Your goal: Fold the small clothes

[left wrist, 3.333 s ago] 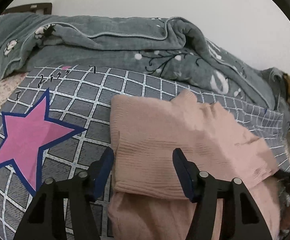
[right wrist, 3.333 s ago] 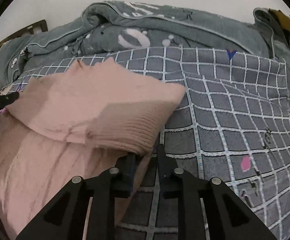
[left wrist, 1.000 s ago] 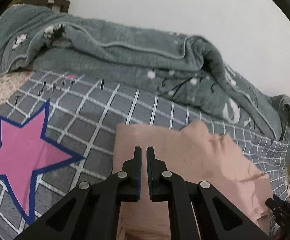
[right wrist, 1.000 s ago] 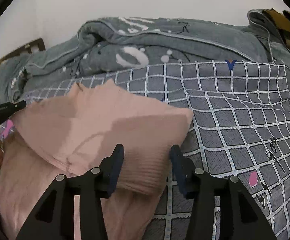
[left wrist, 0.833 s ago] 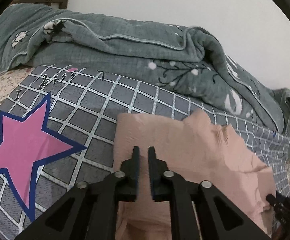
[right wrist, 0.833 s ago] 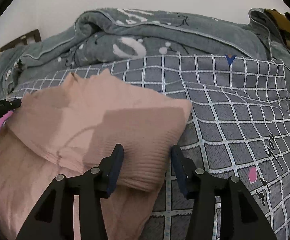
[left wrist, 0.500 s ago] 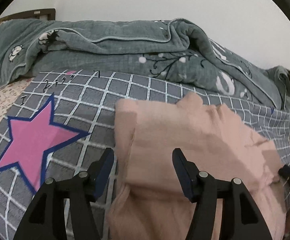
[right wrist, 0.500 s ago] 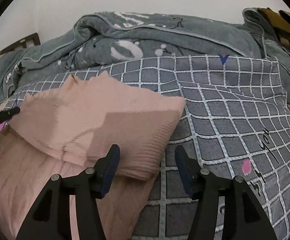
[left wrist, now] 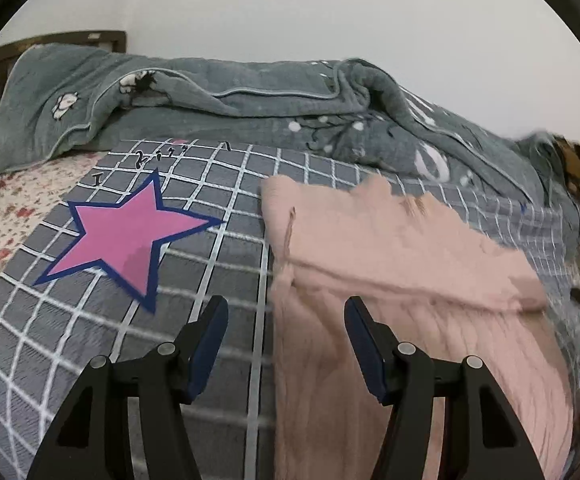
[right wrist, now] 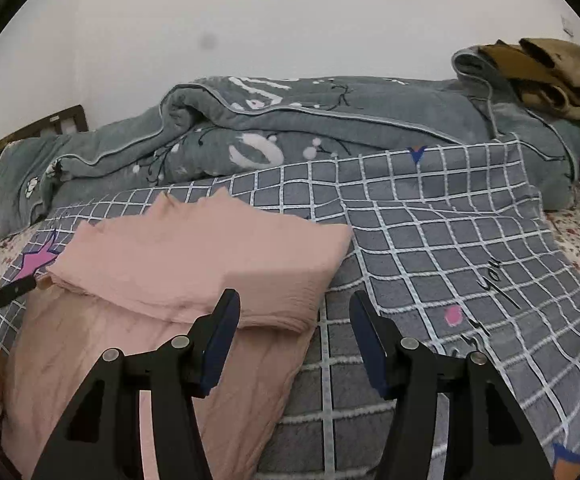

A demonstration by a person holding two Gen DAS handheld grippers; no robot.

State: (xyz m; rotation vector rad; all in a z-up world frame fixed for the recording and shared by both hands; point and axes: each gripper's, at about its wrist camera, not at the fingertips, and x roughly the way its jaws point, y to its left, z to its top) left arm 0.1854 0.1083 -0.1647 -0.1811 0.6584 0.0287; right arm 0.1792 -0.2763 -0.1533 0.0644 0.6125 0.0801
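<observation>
My left gripper (left wrist: 286, 338) and right gripper (right wrist: 294, 330) both angle downward, jaws just parted, gripping nothing.

Left gripper (left wrist: 286, 322): two matte black angular plastic arms with triangular cut-outs, round silver screws at the joints, dark blue pads at twelve o'clock. Right gripper (right wrist: 294, 316) is built alike.

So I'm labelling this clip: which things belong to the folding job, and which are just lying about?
Job:
- pink garment
- left tool, open
- right tool, open

Lying about:
- checked blanket
- grey quilt
- brown cloth
</observation>
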